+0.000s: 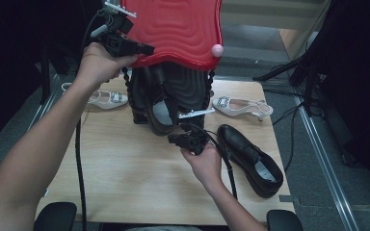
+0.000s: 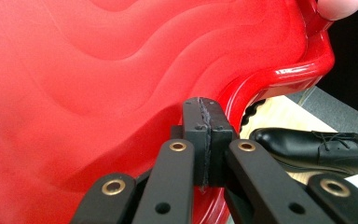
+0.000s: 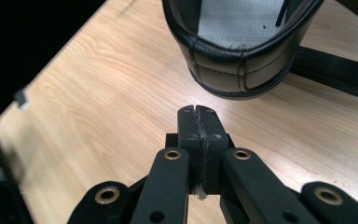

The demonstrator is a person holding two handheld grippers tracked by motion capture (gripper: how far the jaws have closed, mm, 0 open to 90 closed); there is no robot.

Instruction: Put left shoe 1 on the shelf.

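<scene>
Black padded armrests point(image 1: 55, 215) of a chair sit closest, at the near edge of the pale wooden table point(image 1: 125, 173), with dark grey floor around it and a metal rail point(image 1: 325, 168) running along the right side. Past them, the right gripper point(image 1: 173, 139) hovers with jaws pressed together on nothing, just short of the heel of a black leather shoe point(image 1: 156, 108) that stands half inside an open red bag point(image 1: 173, 29) with a black quilted lining. At the bag's raised red flap, the left gripper point(image 1: 147, 49) has its jaws closed against the rim; whether they pinch it I cannot tell. A second black shoe point(image 1: 250, 159) lies to the right, and two white slingback heels point(image 1: 243, 107) lie on either side of the bag.
</scene>
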